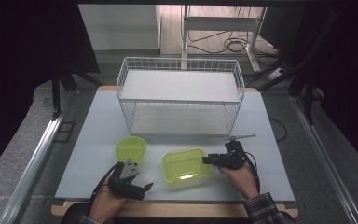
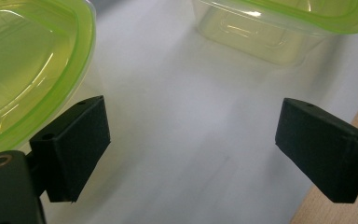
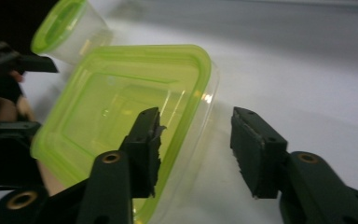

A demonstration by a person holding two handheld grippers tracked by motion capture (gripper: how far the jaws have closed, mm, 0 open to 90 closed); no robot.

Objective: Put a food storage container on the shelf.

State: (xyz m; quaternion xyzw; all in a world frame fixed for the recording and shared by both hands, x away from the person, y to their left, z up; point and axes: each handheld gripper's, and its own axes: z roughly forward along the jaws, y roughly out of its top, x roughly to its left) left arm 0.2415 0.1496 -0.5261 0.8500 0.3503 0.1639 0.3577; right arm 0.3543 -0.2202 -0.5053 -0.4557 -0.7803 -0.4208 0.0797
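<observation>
- My right gripper (image 3: 196, 149) is at the right-hand edge of the rectangular green-lidded container (image 1: 185, 164); one jaw sits over the lid, the other outside the clear wall, rim between them.
- In the right gripper view a gap shows between the outer pad and the container wall, so the jaws straddle the rim without clamping it. I count this gripper as not yet gripping.
- My left gripper (image 1: 141, 186) rests near the front edge of the counter (image 1: 261, 186), jaws spread wide, nothing between them; bare counter shows through the gap in the left gripper view.
- Round green-lidded container (image 1: 131, 148) stands just beyond my left gripper, untouched, lid on. It is near the rectangular one but apart from it.
- Both containers sit on the counter in front of the white wire basket (image 1: 179, 65), which stands at the back with its two shelves bare as far as I can see.
- Judgement on progress: early. Nothing is lifted, nothing is stowed. The step in hand looks like taking hold of the rectangular container by its right rim.
- Left to do, as I read it: close on the rim, lift, carry to the basket, then the same for the round container. Whether the basket is the goal is my guess.
- Watch point: a one-edge grip on a thin rim may let the container tilt.
</observation>
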